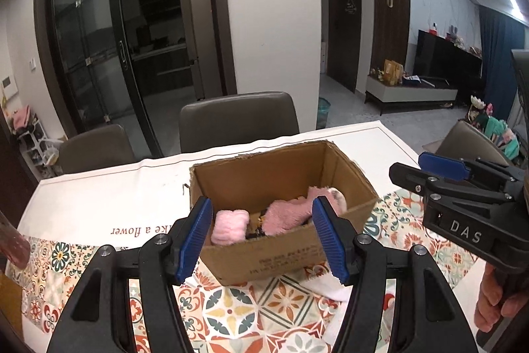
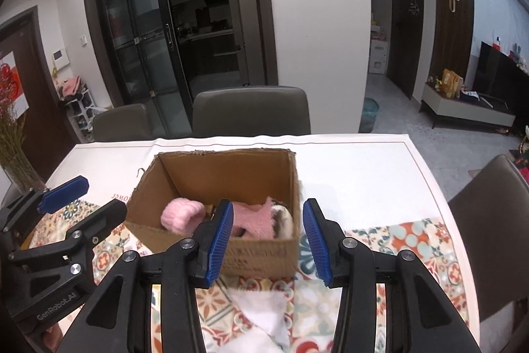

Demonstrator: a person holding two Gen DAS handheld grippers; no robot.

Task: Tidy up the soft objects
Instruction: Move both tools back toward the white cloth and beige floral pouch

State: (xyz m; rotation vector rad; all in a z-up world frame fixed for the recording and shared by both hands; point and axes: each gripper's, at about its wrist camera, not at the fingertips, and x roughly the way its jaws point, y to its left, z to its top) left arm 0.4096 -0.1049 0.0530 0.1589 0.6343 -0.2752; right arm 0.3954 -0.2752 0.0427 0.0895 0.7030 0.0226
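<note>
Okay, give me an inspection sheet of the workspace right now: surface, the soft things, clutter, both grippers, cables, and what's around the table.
Surface: table under a white cloth with a patterned tile-print runner along the near side.
Job's things: open cardboard box holding a rolled pink item, a fluffy pink cloth and a cream item; a white cloth lies on the runner in front of the box.
Clutter: nothing seen.
Grippers: left gripper open, nothing between its pads; right gripper open, nothing between its pads; both hover before the box.
Cables: nothing seen.
Surroundings: grey chairs behind the table, glass sliding door, TV unit, dried stems at left.
</note>
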